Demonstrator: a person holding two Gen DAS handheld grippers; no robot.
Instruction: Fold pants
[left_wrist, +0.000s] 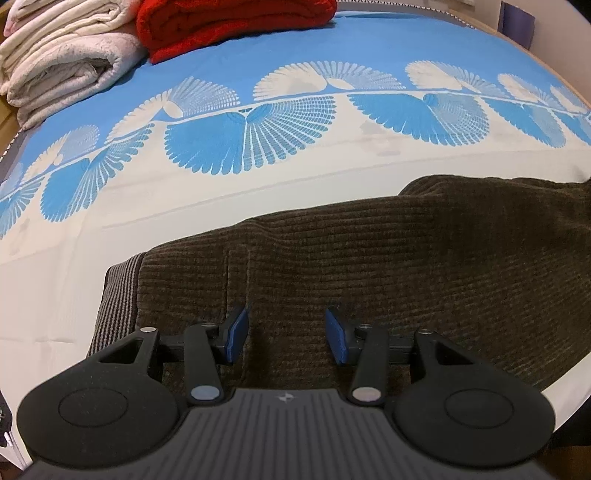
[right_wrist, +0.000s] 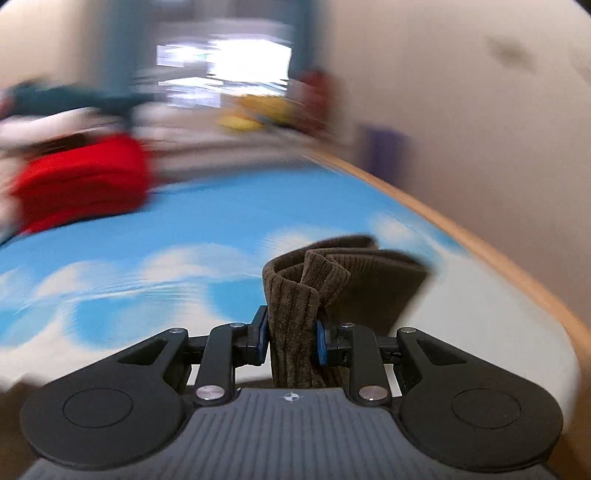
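Dark brown corduroy pants (left_wrist: 388, 266) lie on the bed, with a ribbed cuff or waistband at their left end. My left gripper (left_wrist: 286, 334) is open just above the pants near that end, with nothing between its blue pads. In the right wrist view my right gripper (right_wrist: 291, 339) is shut on a bunched fold of the brown pants (right_wrist: 295, 317) and holds it lifted above the bed. That view is motion-blurred.
The bed has a blue and white patterned sheet (left_wrist: 258, 140). A folded red blanket (left_wrist: 229, 26) and cream blankets (left_wrist: 66, 55) are stacked at the far left. A wooden bed edge (right_wrist: 461, 236) runs along the right, next to a wall.
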